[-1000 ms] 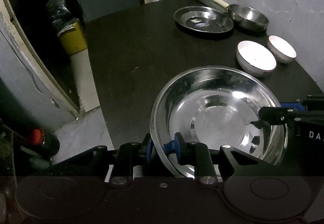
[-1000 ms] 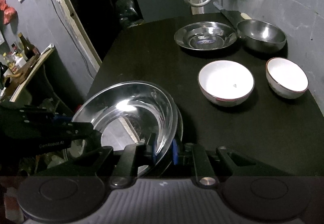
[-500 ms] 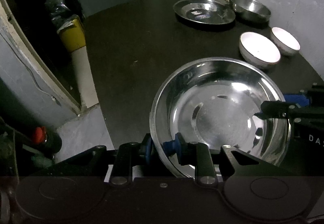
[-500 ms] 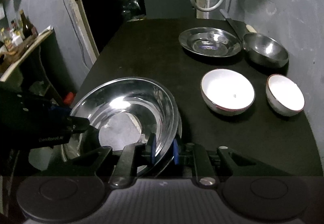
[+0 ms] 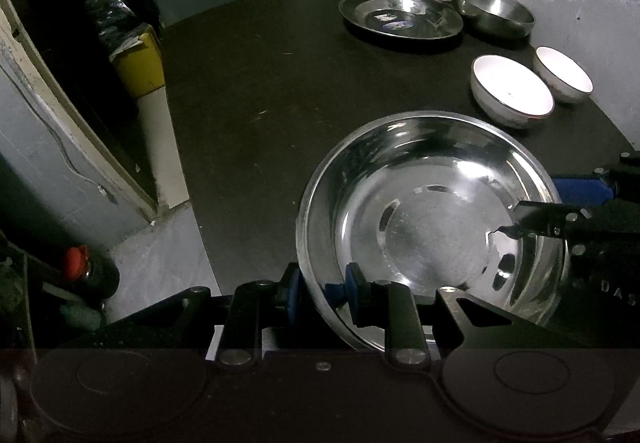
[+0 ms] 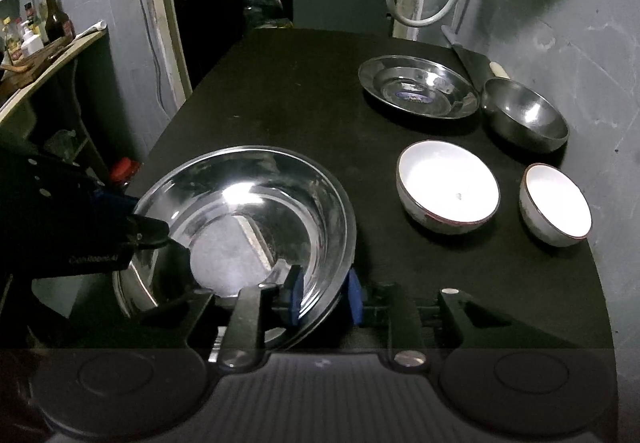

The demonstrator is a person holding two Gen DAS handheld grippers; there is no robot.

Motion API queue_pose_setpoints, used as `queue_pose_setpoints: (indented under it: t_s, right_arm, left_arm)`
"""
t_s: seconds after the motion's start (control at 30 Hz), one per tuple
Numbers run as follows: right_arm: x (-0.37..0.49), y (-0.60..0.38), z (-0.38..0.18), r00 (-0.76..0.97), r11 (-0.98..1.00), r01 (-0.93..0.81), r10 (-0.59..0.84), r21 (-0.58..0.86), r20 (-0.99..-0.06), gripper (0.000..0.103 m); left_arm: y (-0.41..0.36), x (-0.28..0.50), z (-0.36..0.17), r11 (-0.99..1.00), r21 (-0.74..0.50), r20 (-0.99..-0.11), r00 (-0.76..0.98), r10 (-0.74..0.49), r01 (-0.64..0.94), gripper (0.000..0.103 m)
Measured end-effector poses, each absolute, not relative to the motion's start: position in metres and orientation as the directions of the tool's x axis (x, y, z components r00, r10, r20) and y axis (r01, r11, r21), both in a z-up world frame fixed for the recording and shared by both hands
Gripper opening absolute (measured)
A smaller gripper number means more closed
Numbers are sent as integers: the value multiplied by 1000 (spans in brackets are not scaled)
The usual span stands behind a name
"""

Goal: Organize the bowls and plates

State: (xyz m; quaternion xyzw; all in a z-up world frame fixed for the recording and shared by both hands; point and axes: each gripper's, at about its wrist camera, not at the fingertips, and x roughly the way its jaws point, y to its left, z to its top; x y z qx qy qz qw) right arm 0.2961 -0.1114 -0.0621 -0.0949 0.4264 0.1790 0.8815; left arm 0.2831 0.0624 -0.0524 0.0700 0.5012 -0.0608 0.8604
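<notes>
A large steel plate [image 5: 432, 211] is held by both grippers over the near end of the black table [image 5: 280, 83]. My left gripper [image 5: 322, 293] is shut on its near rim. My right gripper [image 6: 324, 297] is shut on the opposite rim and shows at the right of the left wrist view [image 5: 560, 215]. The plate also shows in the right wrist view [image 6: 248, 219]. A smaller steel plate [image 6: 418, 87], a steel bowl [image 6: 524, 115] and two white bowls [image 6: 448, 191] [image 6: 556, 203] sit at the far right.
A knife [image 6: 476, 61] lies behind the steel bowl. The grey wall runs along the table's right side. A yellow box [image 5: 140, 59] and a red-capped bottle [image 5: 80, 267] are off the table's left edge. A shelf with bottles [image 6: 36, 39] stands at left.
The large steel plate has moved forward over the table, held by both grippers, and sits more level. Both grips are unchanged.
</notes>
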Motion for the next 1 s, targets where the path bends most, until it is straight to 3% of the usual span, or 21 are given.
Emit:
queue_pose_setpoints:
  t_s: [0.07, 0.2, 0.43, 0.63, 0.77, 1.0]
  right_arm:
    - [298, -112, -66, 559, 920, -392, 233, -6, -795, 29]
    - [297, -113, -69, 555, 923, -386, 235, 4, -798, 31]
    - [301, -124, -68, 575, 940, -341, 227, 22, -786, 71]
    - [310, -143, -50, 688, 961, -274, 228, 45, -689, 94]
    - [332, -155, -41, 735, 969, -241, 217, 52, -642, 99]
    - [392, -170, -41, 763, 981, -166, 195, 105, -617, 99]
  left_arm:
    - [64, 282, -52, 984, 60, -869, 494, -33, 170, 28]
    - [66, 282, -49, 987, 57, -861, 508, -28, 151, 62]
    - [71, 288, -38, 992, 73, -814, 581, -1, 103, 93]
    - [81, 314, -29, 998, 55, -762, 647, 24, 28, 101]
    - [83, 345, -24, 1000, 19, -733, 680, 26, -17, 102]
    - [70, 411, -23, 997, -78, -694, 719, -41, -19, 102]
